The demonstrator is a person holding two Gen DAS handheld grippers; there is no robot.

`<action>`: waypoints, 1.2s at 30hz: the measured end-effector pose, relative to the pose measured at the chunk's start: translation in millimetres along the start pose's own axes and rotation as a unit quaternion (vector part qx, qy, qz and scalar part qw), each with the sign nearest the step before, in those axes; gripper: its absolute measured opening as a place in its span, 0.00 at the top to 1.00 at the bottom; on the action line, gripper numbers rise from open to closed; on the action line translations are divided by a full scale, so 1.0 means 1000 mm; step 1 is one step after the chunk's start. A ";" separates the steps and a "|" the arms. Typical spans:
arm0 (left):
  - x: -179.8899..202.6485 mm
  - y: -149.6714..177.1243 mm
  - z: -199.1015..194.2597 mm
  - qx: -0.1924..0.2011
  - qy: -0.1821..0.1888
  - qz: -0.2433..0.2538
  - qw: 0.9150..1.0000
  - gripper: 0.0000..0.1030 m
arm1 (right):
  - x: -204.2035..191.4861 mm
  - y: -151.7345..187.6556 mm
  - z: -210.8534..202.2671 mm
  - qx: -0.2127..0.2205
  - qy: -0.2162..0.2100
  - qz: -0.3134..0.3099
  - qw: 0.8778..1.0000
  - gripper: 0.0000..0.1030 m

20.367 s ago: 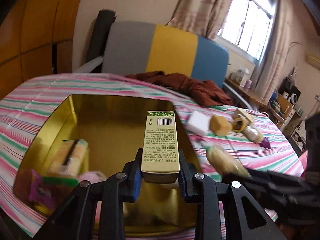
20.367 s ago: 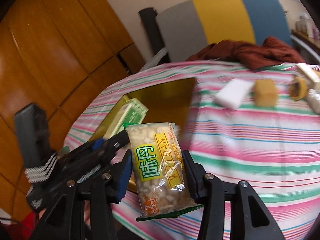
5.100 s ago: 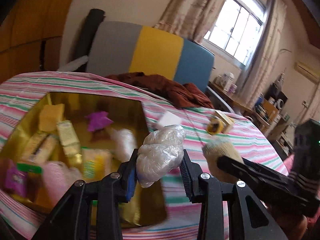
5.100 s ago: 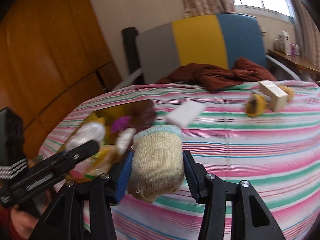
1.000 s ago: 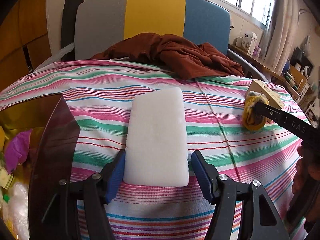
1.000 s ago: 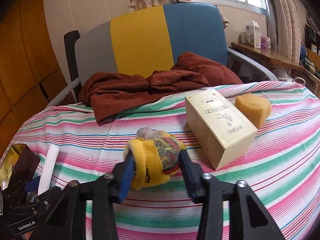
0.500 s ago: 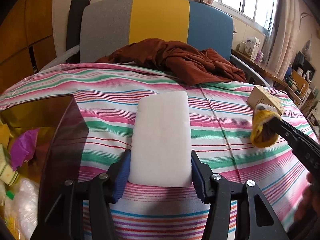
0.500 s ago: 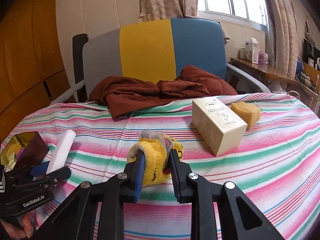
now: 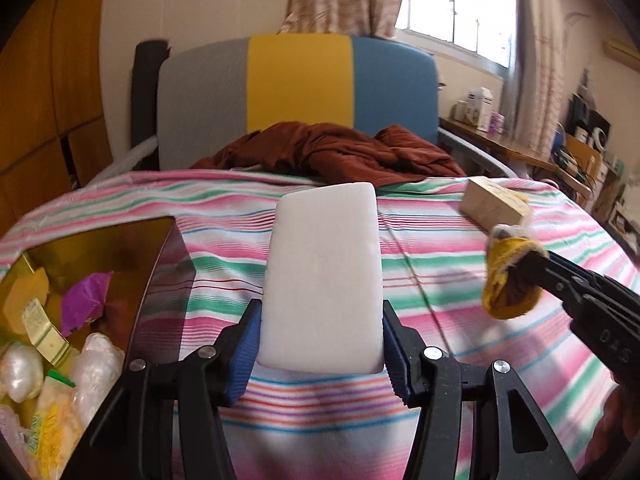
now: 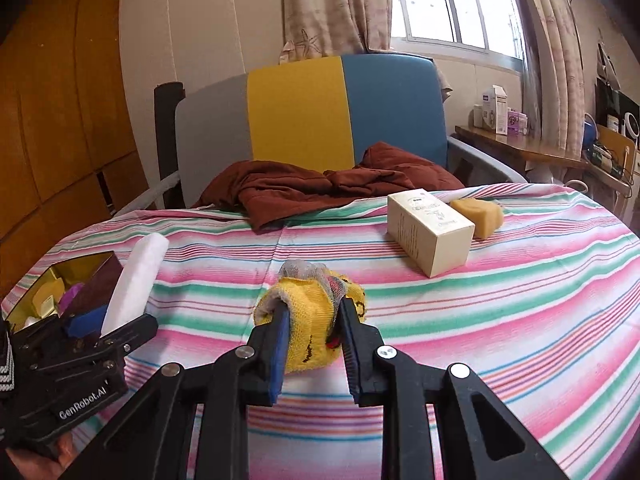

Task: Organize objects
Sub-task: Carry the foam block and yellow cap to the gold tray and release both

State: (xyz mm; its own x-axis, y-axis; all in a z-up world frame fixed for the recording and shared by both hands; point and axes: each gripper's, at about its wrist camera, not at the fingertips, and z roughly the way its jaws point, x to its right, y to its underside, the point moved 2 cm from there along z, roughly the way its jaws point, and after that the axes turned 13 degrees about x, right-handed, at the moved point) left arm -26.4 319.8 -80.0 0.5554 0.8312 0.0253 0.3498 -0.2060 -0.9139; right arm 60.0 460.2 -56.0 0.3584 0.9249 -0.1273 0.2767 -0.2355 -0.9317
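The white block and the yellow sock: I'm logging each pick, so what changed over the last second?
The left tool closed on the white block and raised it off the striped cloth. The right tool clamped shut on the yellow sock and lifted it. The cream box, tan sponge and gold tin stayed put.

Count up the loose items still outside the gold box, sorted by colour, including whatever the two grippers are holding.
White: 1, the white foam block clamped in the left gripper
Yellow: 1, the yellow sock bundle clamped in the right gripper
Cream: 1, the cream carton on the striped cloth
Tan: 1, the tan sponge beside the carton
Total: 4
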 end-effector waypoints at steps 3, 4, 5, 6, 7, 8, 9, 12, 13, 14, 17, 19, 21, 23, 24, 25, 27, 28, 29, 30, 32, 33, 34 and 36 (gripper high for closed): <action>0.008 0.002 -0.012 0.011 0.008 0.021 1.000 0.46 | -0.004 0.004 -0.010 -0.001 -0.002 0.004 1.000 0.77; 0.010 0.003 -0.016 0.012 0.010 0.024 1.000 0.46 | -0.005 0.006 -0.013 -0.002 -0.001 0.006 1.000 0.77; 0.011 0.004 -0.019 0.013 0.010 0.026 1.000 0.46 | -0.006 0.007 -0.016 -0.004 -0.001 0.010 1.000 0.77; 0.010 0.005 -0.023 0.014 0.009 0.025 1.000 0.46 | -0.006 0.009 -0.019 -0.005 0.001 0.014 1.000 0.77; 0.009 0.006 -0.027 0.016 0.008 0.024 1.000 0.46 | -0.006 0.010 -0.022 -0.007 0.002 0.018 1.000 0.77; 0.009 0.006 -0.031 0.019 0.010 0.022 1.000 0.46 | -0.006 0.011 -0.026 -0.010 0.004 0.023 1.000 0.77; 0.009 0.006 -0.037 0.022 0.015 0.020 0.999 0.46 | -0.006 0.012 -0.029 -0.012 0.005 0.026 1.000 0.77; 0.009 0.009 -0.055 0.029 0.027 0.022 0.999 0.46 | -0.009 0.014 -0.040 -0.020 0.002 0.034 0.999 0.77; 0.010 0.010 -0.060 0.028 0.033 0.022 0.999 0.46 | -0.010 0.015 -0.042 -0.022 0.000 0.033 0.999 0.77; 0.009 0.011 -0.066 0.027 0.038 0.022 0.999 0.46 | -0.013 0.016 -0.046 -0.024 -0.003 0.032 0.999 0.78; 0.002 0.009 -0.084 0.032 0.049 0.011 0.998 0.46 | -0.024 0.014 -0.056 -0.024 -0.014 0.034 0.999 0.78; -0.006 0.004 -0.094 0.037 0.055 -0.002 0.998 0.46 | -0.032 0.010 -0.061 -0.025 -0.025 0.036 0.999 0.78; -0.016 -0.002 -0.105 0.041 0.055 -0.012 0.998 0.46 | -0.044 0.004 -0.064 -0.023 -0.038 0.036 0.998 0.78; -0.029 -0.008 -0.113 0.045 0.052 -0.030 0.997 0.45 | -0.059 -0.002 -0.066 -0.019 -0.052 0.028 0.998 0.78; -0.036 -0.010 -0.116 0.046 0.050 -0.037 0.997 0.45 | -0.066 -0.006 -0.067 -0.017 -0.061 0.025 0.998 0.78; -0.043 -0.012 -0.119 0.047 0.046 -0.043 0.997 0.45 | -0.074 -0.009 -0.067 -0.014 -0.070 0.023 0.997 0.78; -0.058 -0.016 -0.124 0.048 0.038 -0.049 0.997 0.45 | -0.091 -0.016 -0.066 -0.013 -0.090 0.019 0.996 0.78; -0.065 -0.017 -0.126 0.047 0.034 -0.052 0.997 0.45 | -0.101 -0.020 -0.064 -0.013 -0.099 0.015 0.995 0.78; -0.073 -0.018 -0.128 0.048 0.027 -0.058 0.997 0.45 | -0.109 -0.023 -0.063 -0.012 -0.107 0.010 0.994 0.78; -0.084 -0.019 -0.129 0.045 0.022 -0.065 0.997 0.45 | -0.118 -0.025 -0.061 -0.012 -0.116 0.005 0.993 0.78; -0.103 -0.021 -0.129 0.040 0.009 -0.079 0.996 0.45 | -0.139 -0.030 -0.058 -0.013 -0.138 -0.009 0.990 0.78; -0.114 -0.023 -0.129 0.041 0.001 -0.087 0.995 0.45 | -0.148 -0.032 -0.055 -0.014 -0.148 -0.014 0.989 0.78; -0.124 -0.024 -0.129 0.041 -0.006 -0.093 0.995 0.45 | -0.158 -0.034 -0.052 -0.017 -0.160 -0.018 0.987 0.78; -0.146 -0.027 -0.128 0.042 -0.025 -0.104 0.993 0.45 | -0.178 -0.037 -0.044 -0.024 -0.178 -0.027 0.983 0.77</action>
State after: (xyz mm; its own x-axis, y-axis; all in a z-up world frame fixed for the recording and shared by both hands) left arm -20.3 138.0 -7.3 0.4393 0.8761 0.1989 0.3877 0.0149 -0.9217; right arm 25.6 291.5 15.9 0.0089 0.9802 -0.1980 0.3318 -0.1897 -0.9241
